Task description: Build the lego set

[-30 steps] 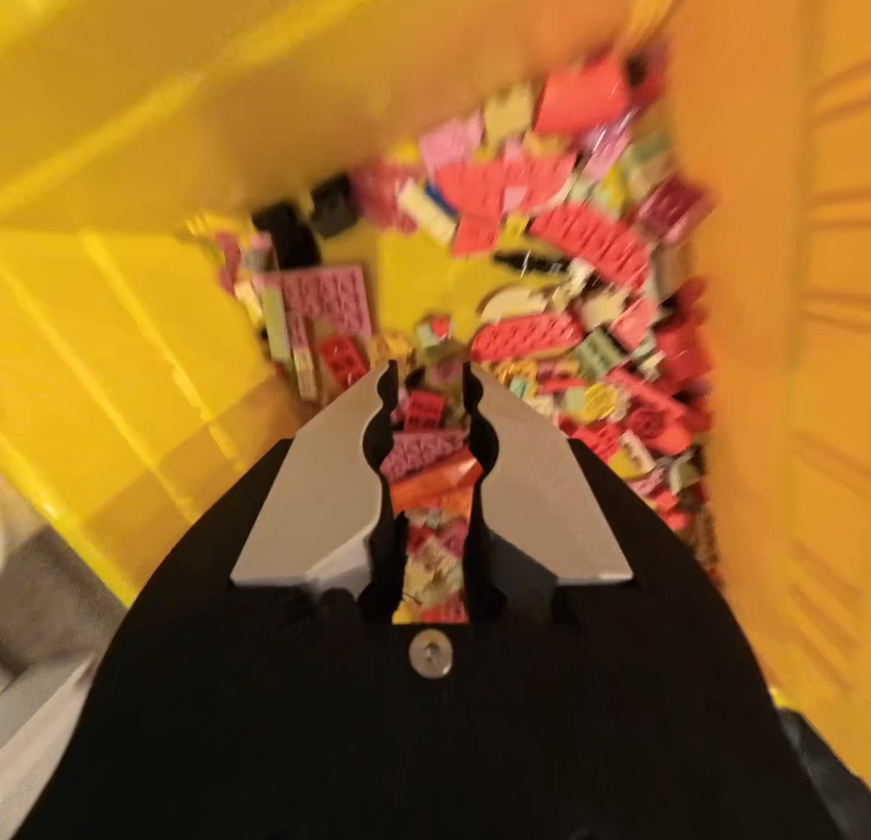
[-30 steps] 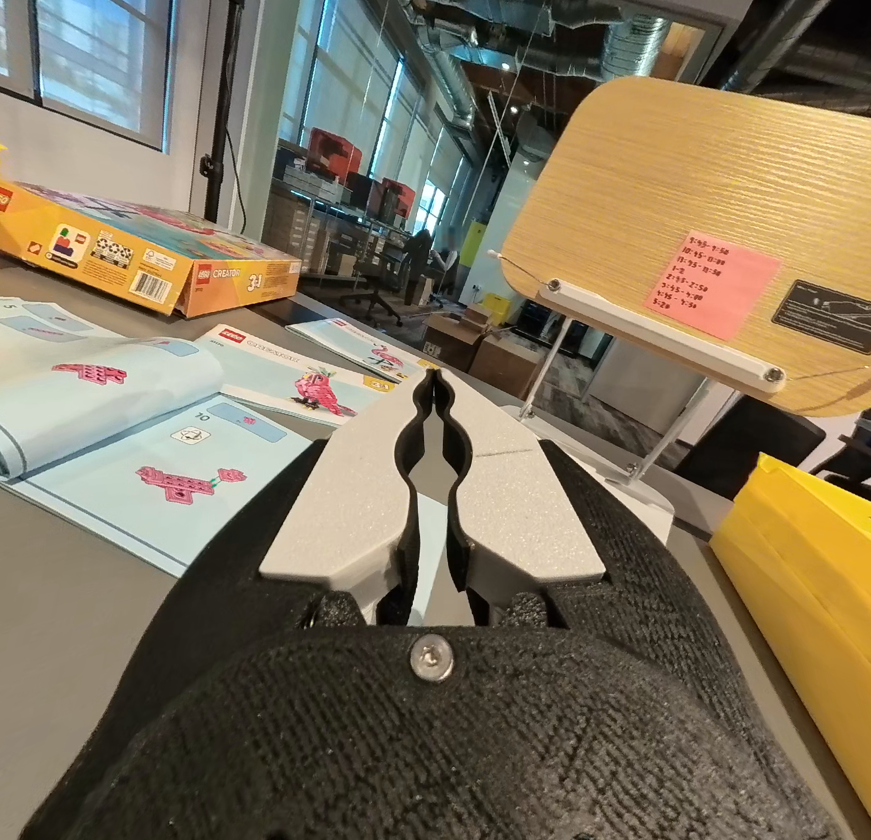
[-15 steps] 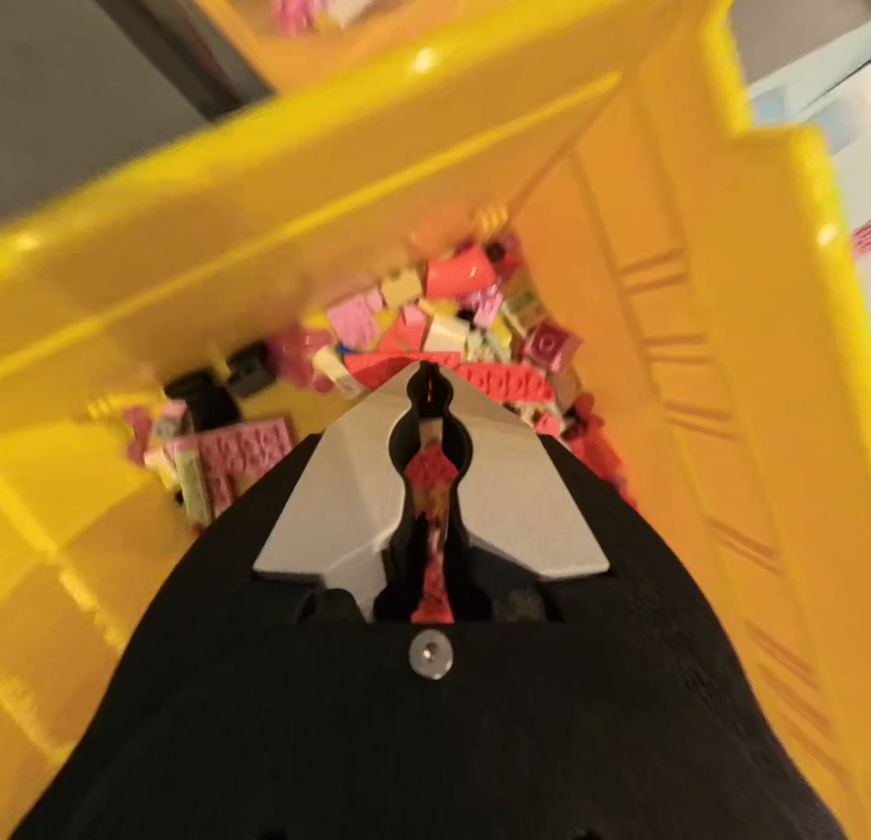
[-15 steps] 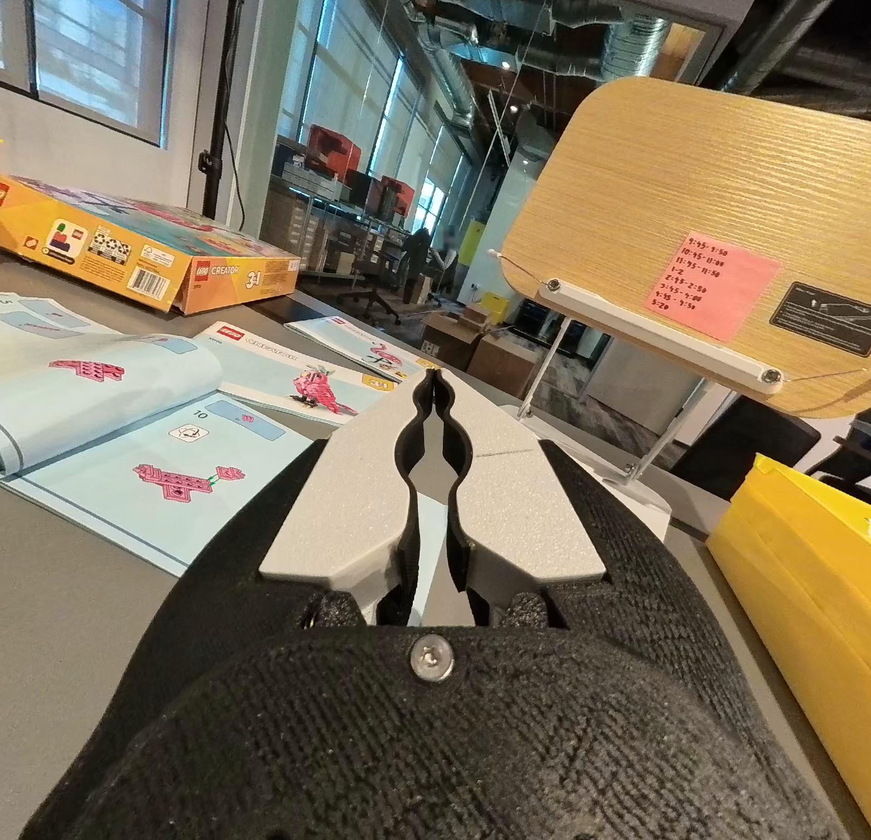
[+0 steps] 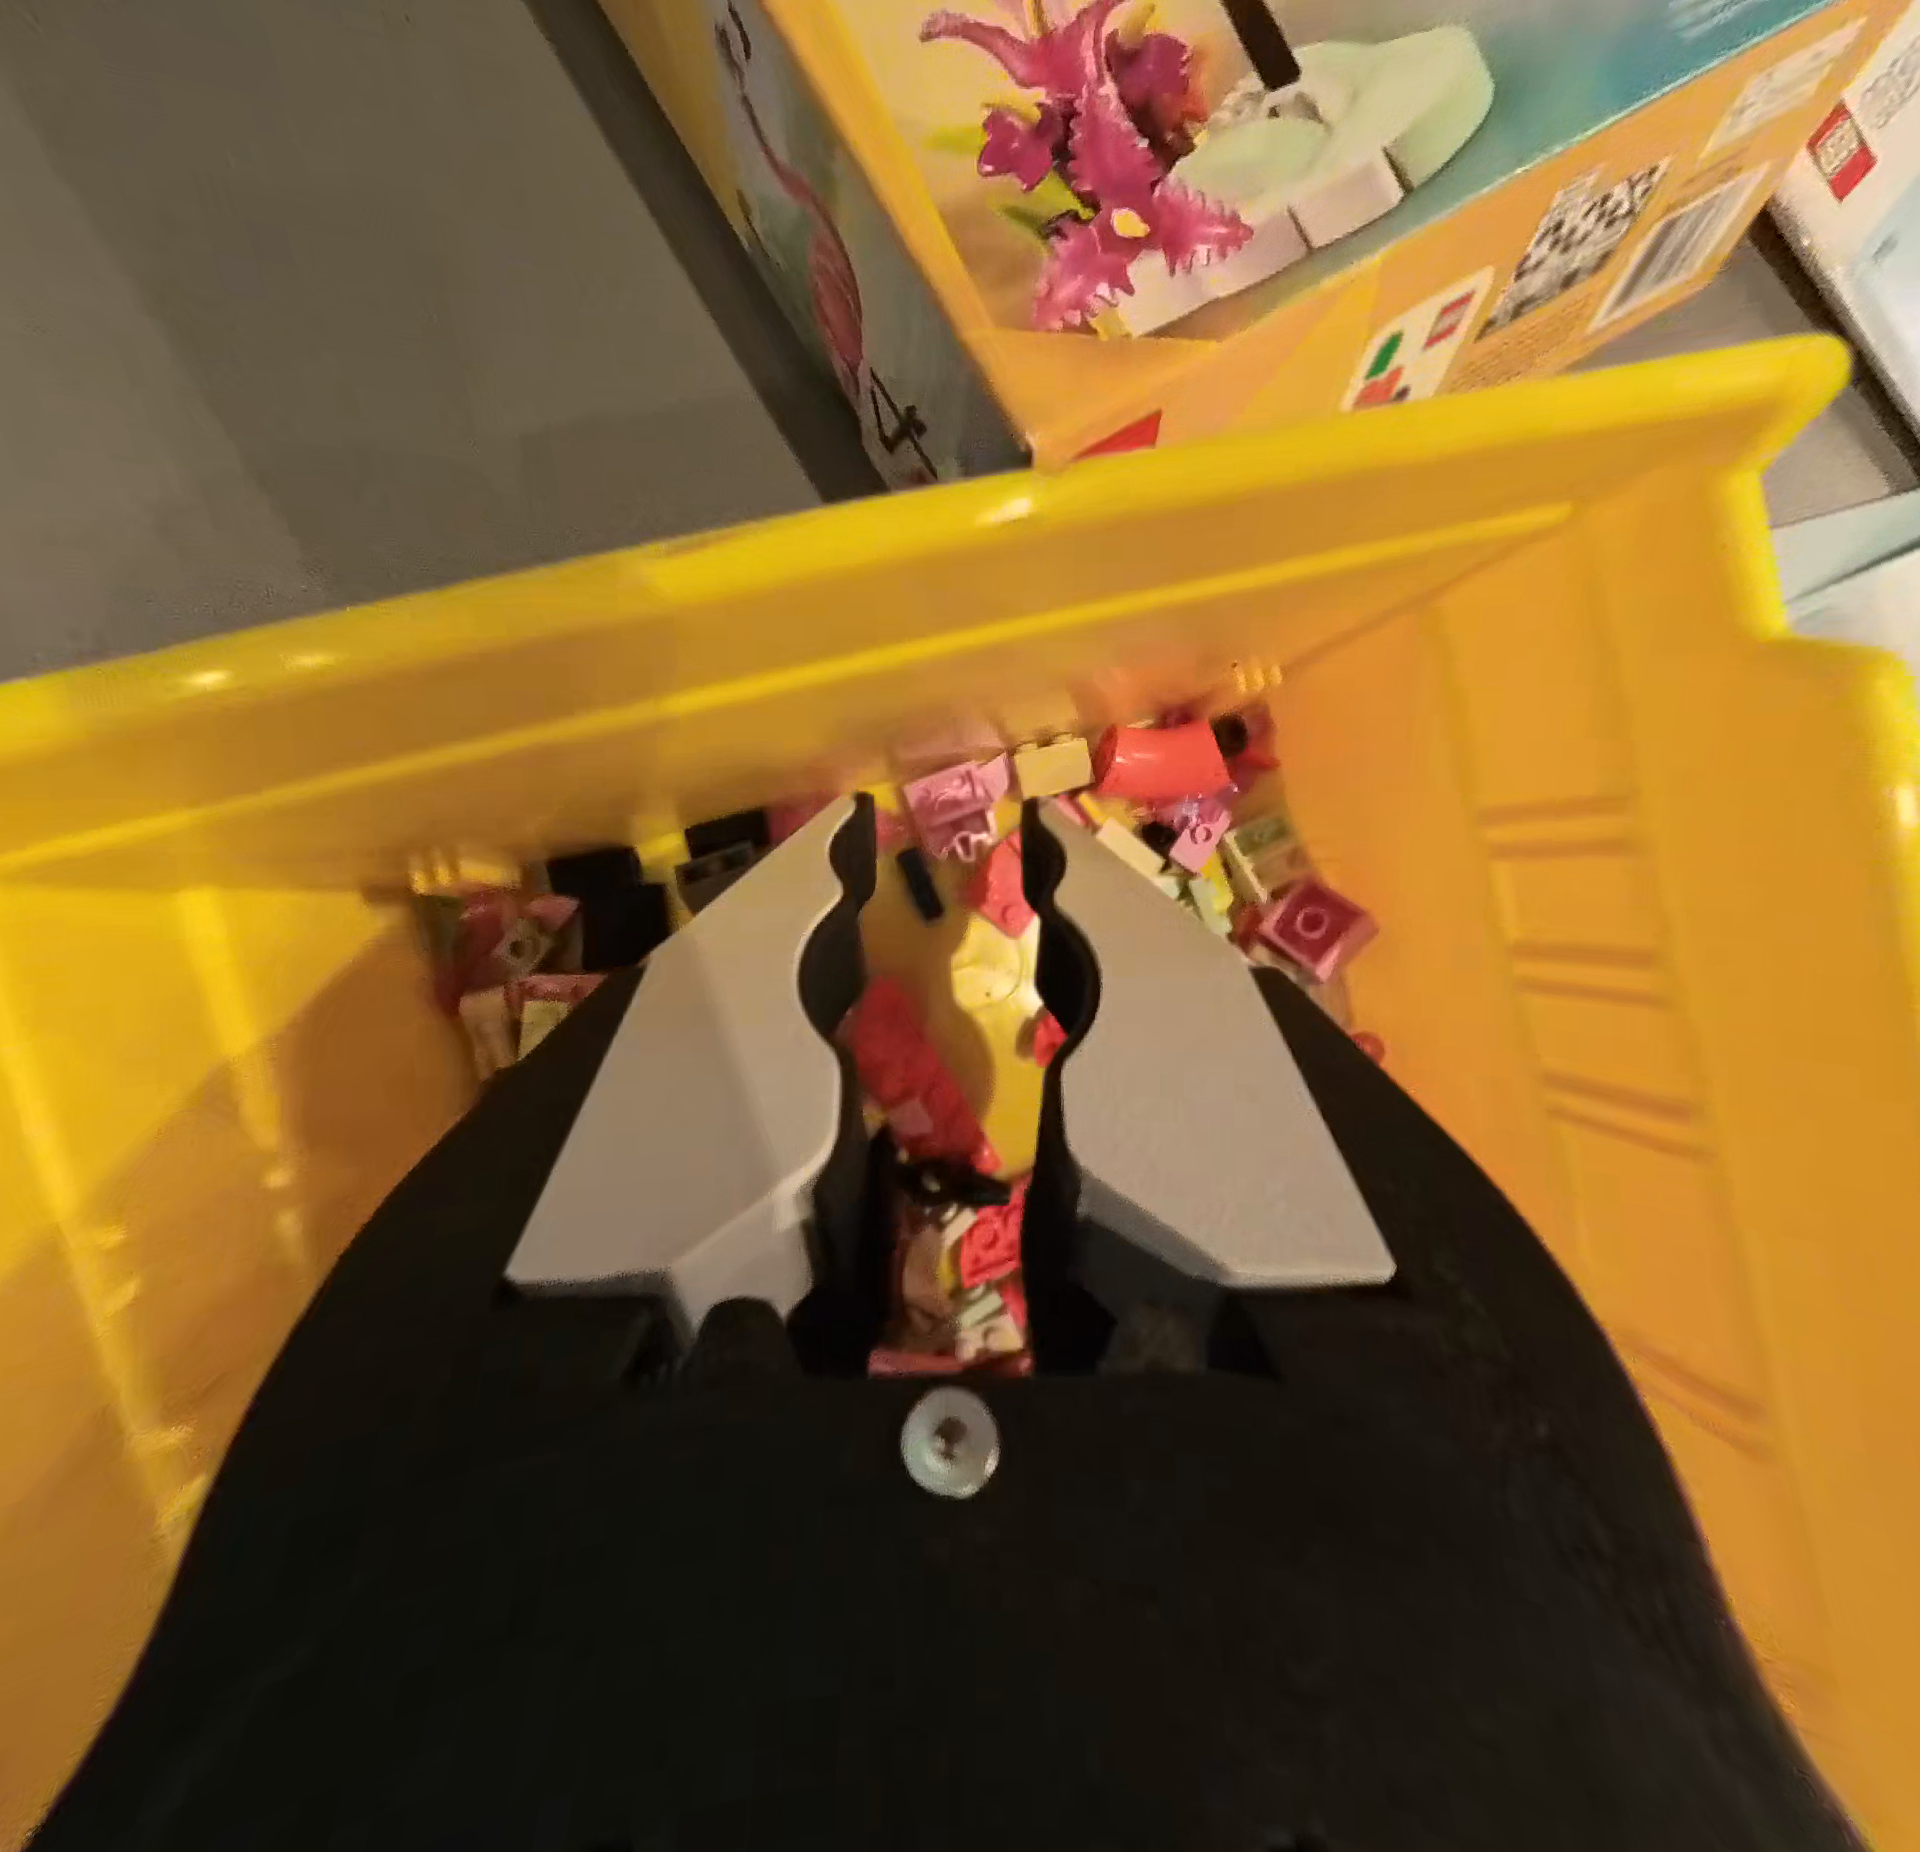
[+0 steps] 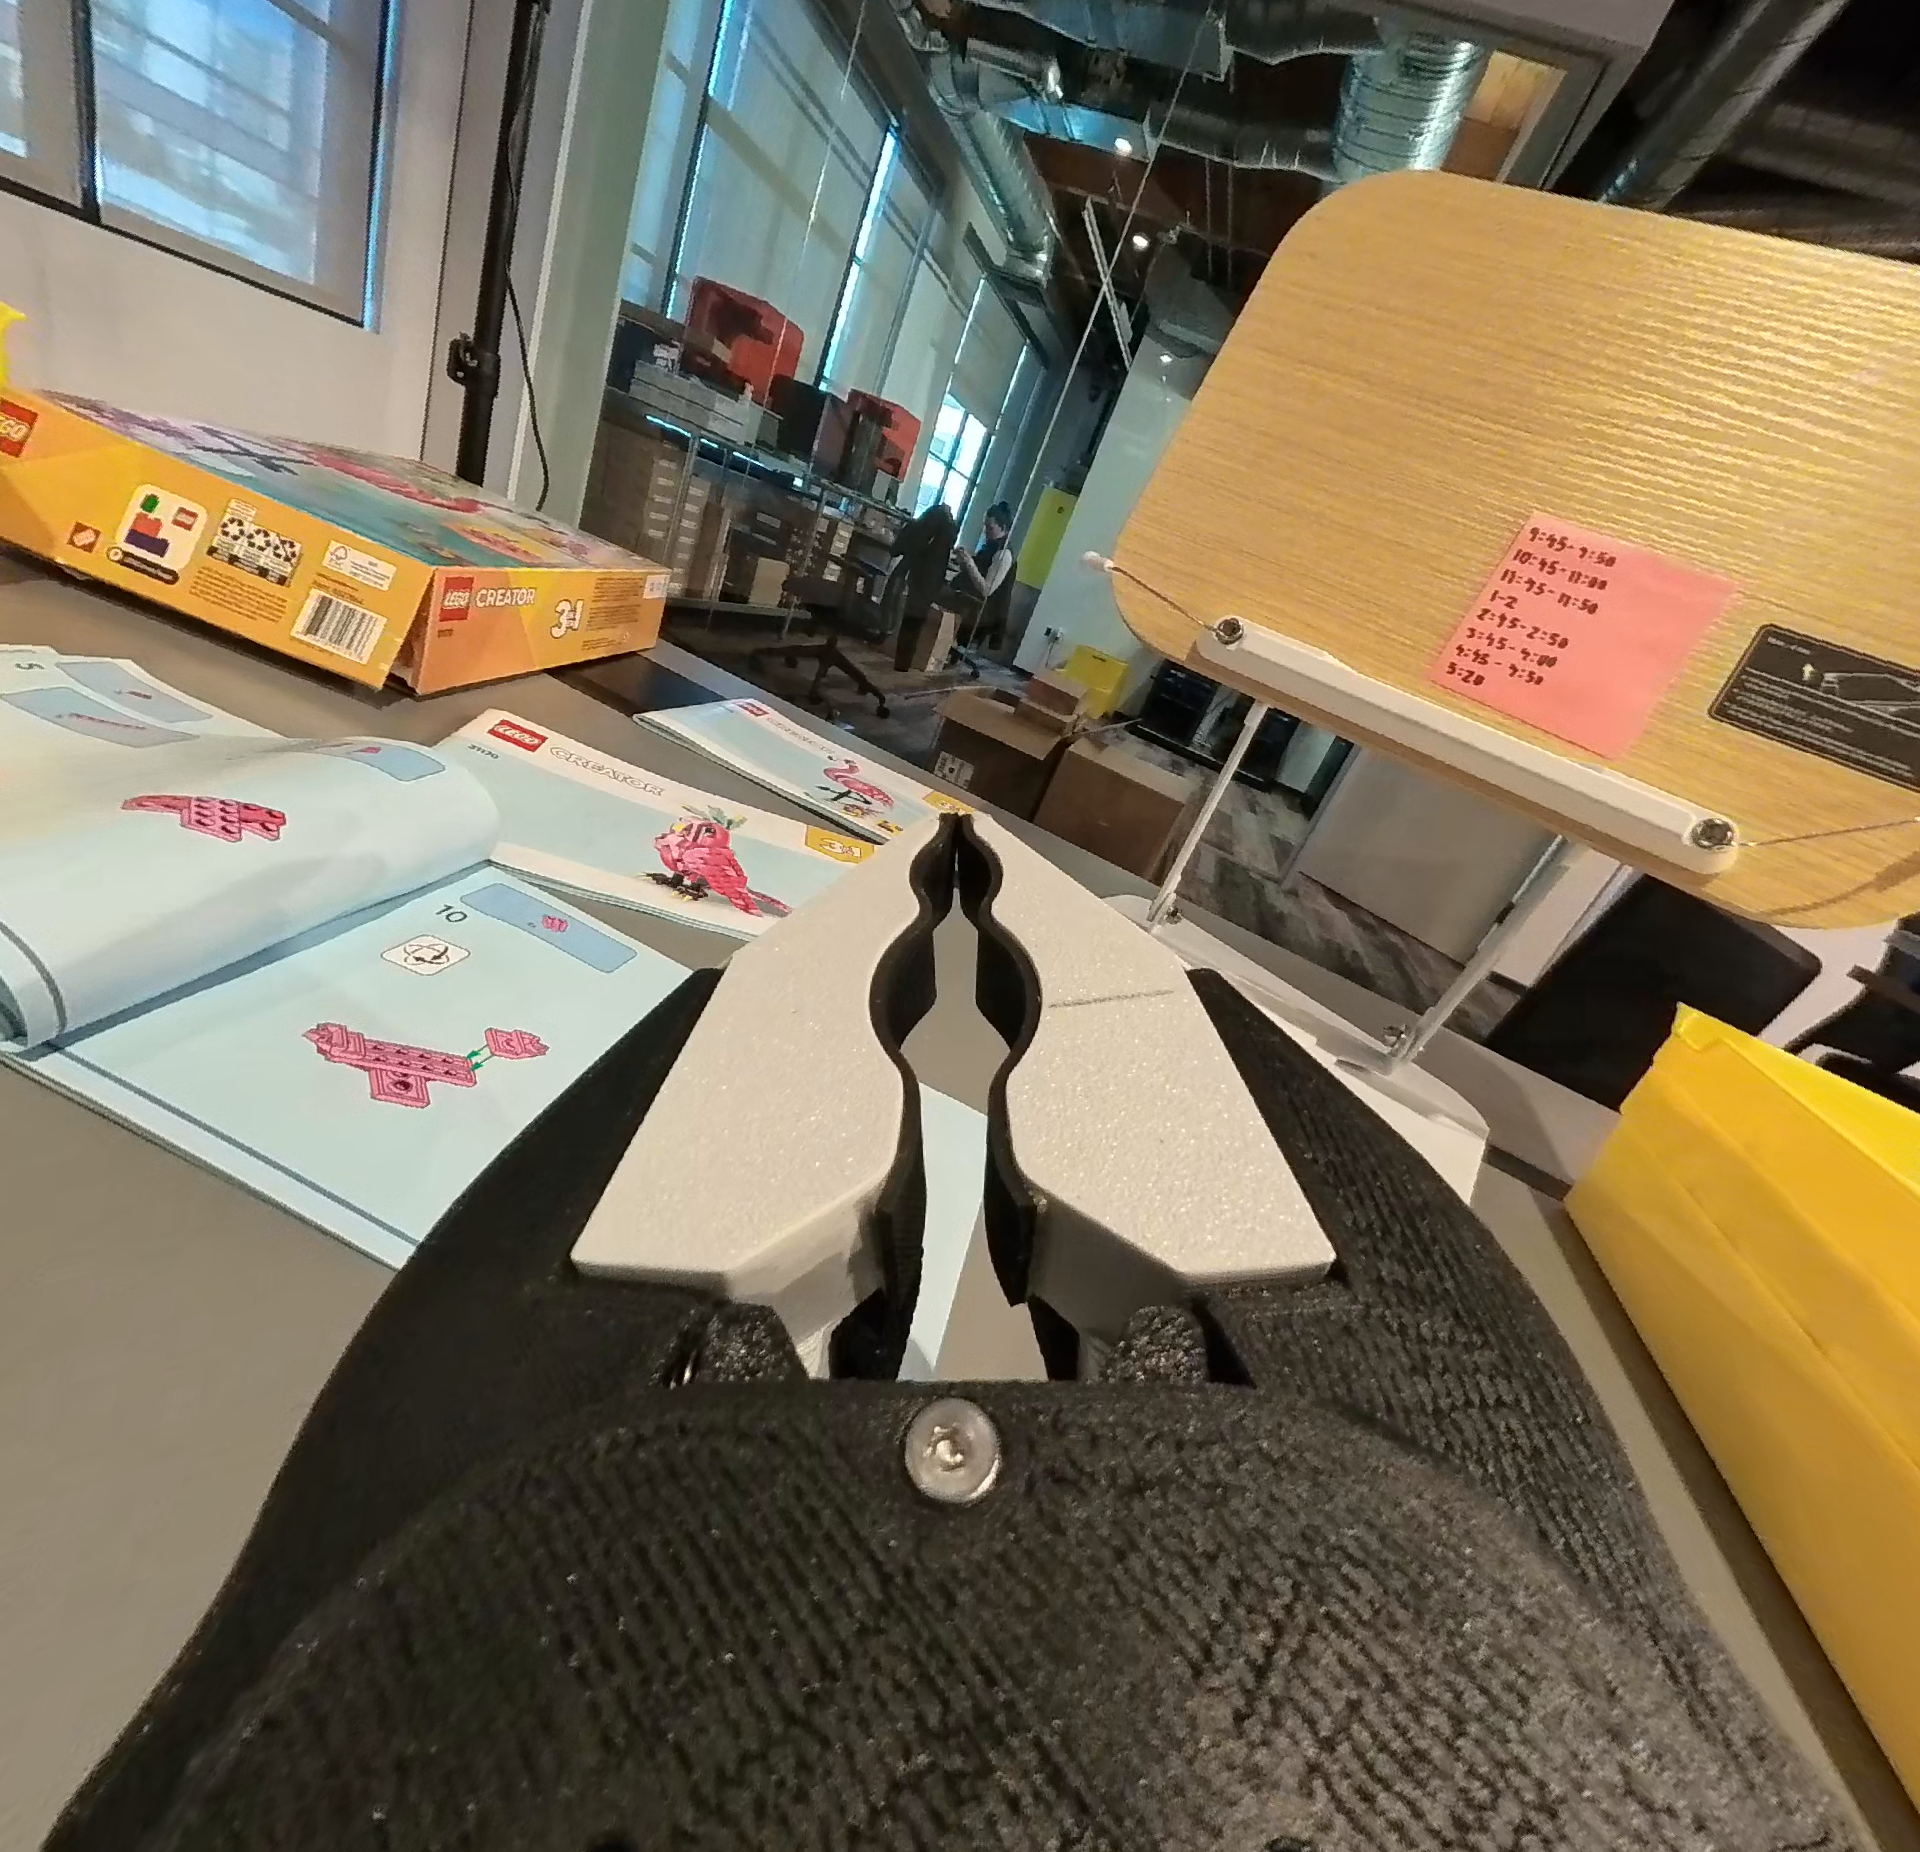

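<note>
the left gripper (image 5: pixel 940 826) hangs over the yellow bin (image 5: pixel 935 607) with its fingers spread apart and nothing between them; through the gap you see only loose bricks (image 5: pixel 1143 826) lying on the bin floor below. those bricks, mostly red, pink and cream with a few black ones at the far left, are the task's parts, and they sit piled against the far wall and right side of the bin, likely because the bin keeps small pieces from scattering over the table. the gripper points down into that pile, which reads as a search for the next piece, with no pick made yet.

beyond the bin's far rim lies the set's box (image 5: pixel 1195 192), showing a pink flower picture.

the right gripper (image 6: pixel 961 834) rests low over the grey table (image 6: pixel 156 1283), its tips pressed together and holding nothing. it looks parked, out of the way while the other one works. just to its left lies the open instruction booklet (image 6: pixel 343 1023), flat and facing up so the current step, a pink assembly drawing, can be read. two more booklets (image 6: pixel 644 815) lie farther off, and the box (image 6: pixel 312 576) sits at the far left. a wooden stand (image 6: pixel 1507 452) with a pink note (image 6: pixel 1579 639) rises at the right, empty of any booklet. the bin's corner (image 6: pixel 1766 1283) shows at the near right, so both grippers are close together.

no built model shows in either view, so how far the build has come cannot be told.
</note>
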A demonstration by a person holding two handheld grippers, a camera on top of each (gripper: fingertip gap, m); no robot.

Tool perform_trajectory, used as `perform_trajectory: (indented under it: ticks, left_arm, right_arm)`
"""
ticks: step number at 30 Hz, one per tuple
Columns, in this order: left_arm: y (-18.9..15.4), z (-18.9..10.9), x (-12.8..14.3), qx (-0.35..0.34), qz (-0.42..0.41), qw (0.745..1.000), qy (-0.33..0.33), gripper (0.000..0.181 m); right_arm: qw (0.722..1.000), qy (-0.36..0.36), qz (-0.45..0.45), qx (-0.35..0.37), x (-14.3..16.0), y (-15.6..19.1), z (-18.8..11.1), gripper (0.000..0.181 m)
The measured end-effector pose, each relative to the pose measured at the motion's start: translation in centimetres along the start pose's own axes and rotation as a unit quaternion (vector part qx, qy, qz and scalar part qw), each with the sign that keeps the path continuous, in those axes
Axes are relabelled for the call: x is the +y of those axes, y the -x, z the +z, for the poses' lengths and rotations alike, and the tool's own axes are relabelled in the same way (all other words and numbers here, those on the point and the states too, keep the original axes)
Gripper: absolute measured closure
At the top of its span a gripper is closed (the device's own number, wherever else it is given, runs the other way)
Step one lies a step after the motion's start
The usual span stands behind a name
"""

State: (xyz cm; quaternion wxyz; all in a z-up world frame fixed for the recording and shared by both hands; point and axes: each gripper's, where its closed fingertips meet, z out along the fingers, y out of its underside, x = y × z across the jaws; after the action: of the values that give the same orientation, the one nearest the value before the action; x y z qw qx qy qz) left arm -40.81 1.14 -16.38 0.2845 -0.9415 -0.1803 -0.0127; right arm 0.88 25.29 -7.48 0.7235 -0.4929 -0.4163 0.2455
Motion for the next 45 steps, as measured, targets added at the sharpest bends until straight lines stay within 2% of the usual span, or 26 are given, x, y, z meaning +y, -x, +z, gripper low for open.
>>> perform_trajectory:
  ticks: [4, 9, 12, 15, 18, 20, 22, 23, 25, 26, 28, 30, 32, 35, 37, 39, 41, 45]
  left_arm:
    - [0.1, 1.5, 0.9, -0.009, -0.01, 0.999, 0.05, 0.149]
    - [0.9, 1.7, 0.8, -0.045, 0.008, 0.997, 0.059, 0.164]
    - [0.7, 1.6, 0.9, -0.033, 0.004, 0.998, 0.06, 0.165]
    - [0.0, 0.2, 0.1, -0.016, 0.0, 1.0, 0.018, 0.165]
    - [-3.0, -4.2, -2.1, 0.036, 0.014, 0.995, -0.092, 0.165]
    - [-7.2, -8.9, -3.5, 0.097, 0.053, 0.974, -0.197, 0.165]
    - [-12.3, -14.4, -3.7, 0.188, 0.078, 0.931, -0.302, 0.165]
    - [-15.1, -16.9, -3.3, 0.258, 0.071, 0.904, -0.335, 0.165]
    - [-20.3, -21.0, -1.2, 0.408, 0.049, 0.845, -0.341, 0.166]
    - [-22.2, -22.1, 0.0, 0.455, 0.043, 0.824, -0.334, 0.166]
    - [-25.4, -23.0, 2.2, 0.509, 0.045, 0.797, -0.321, 0.166]
    - [-28.8, -23.6, 4.4, 0.562, 0.044, 0.767, -0.308, 0.167]
    - [-31.8, -23.6, 6.5, 0.62, 0.024, 0.736, -0.271, 0.166]
    - [-35.1, -22.1, 8.9, 0.666, -0.019, 0.715, -0.213, 0.166]
    - [-36.9, -20.5, 10.5, 0.674, -0.042, 0.717, -0.173, 0.166]
    - [-38.2, -18.9, 12.1, 0.671, -0.045, 0.728, -0.135, 0.166]
    - [-38.8, -16.7, 13.0, 0.651, -0.041, 0.75, -0.11, 0.166]
    - [-38.9, -14.6, 13.3, 0.65, -0.059, 0.754, -0.071, 0.166]
  right_arm:
    - [1.0, 0.001, -0.002, -0.001, 0.0, 0.1, 0.0, 0.181]
    - [1.0, -0.001, -0.001, -0.003, 0.0, 0.1, 0.0, 0.181]
    - [1.0, -0.001, -0.001, -0.005, 0.0, 0.1, 0.0, 0.181]
    - [1.0, -0.002, 0.0, -0.005, 0.0, 0.1, 0.0, 0.181]
    - [1.0, -0.003, 0.003, -0.004, 0.0, 0.1, 0.0, 0.181]
    - [1.0, -0.003, 0.003, -0.004, 0.0, 0.1, 0.0, 0.181]
    - [1.0, -0.006, -0.002, -0.004, -0.2, 0.2, 0.0, 0.181]
    - [1.0, -0.013, -0.006, -0.003, -0.6, 0.3, -0.1, 0.178]
    - [0.999, -0.041, -0.026, -0.025, -2.4, 1.5, -0.6, 0.168]
    - [0.996, -0.061, -0.044, -0.047, -3.6, 2.7, -0.9, 0.164]
    - [0.984, -0.101, -0.109, -0.096, -6.1, 6.2, -2.1, 0.157]
    - [0.963, -0.153, -0.18, -0.133, -8.4, 9.9, -3.8, 0.157]
    - [0.943, -0.193, -0.196, -0.189, -10.1, 13.6, -5.7, 0.156]
    - [0.91, -0.246, -0.217, -0.252, -12.0, 17.8, -8.6, 0.148]
    - [0.891, -0.285, -0.222, -0.275, -13.2, 19.7, -10.7, 0.147]
    - [0.879, -0.305, -0.14, -0.339, -14.2, 20.8, -12.8, 0.155]
    - [0.858, -0.278, -0.055, -0.428, -14.0, 22.0, -14.0, 0.149]
    - [0.843, -0.252, -0.069, -0.469, -12.4, 23.1, -14.2, 0.146]
